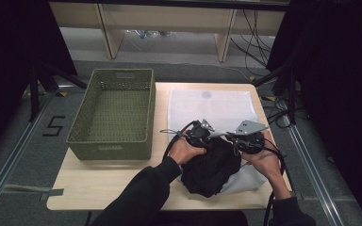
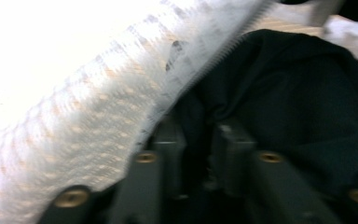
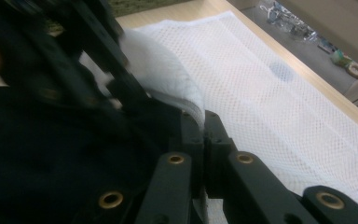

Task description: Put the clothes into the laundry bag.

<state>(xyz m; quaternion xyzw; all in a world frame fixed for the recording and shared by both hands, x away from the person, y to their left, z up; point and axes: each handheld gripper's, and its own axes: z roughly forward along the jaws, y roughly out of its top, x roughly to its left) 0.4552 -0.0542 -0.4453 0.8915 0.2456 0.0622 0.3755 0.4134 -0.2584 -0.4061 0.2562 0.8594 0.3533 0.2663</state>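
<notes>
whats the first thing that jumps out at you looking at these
The dark heap of black cloth at the near right of the table, half inside a white mesh bag, with both hands working at it. The right gripper is shut on the bag's zippered edge, while the left gripper has black cloth between its jaws, beside that edge. To the left stands a green woven basket with nothing in it.

Table (image 1: 103, 183): basket (image 1: 113, 113), mesh bag (image 1: 217, 106)
</notes>
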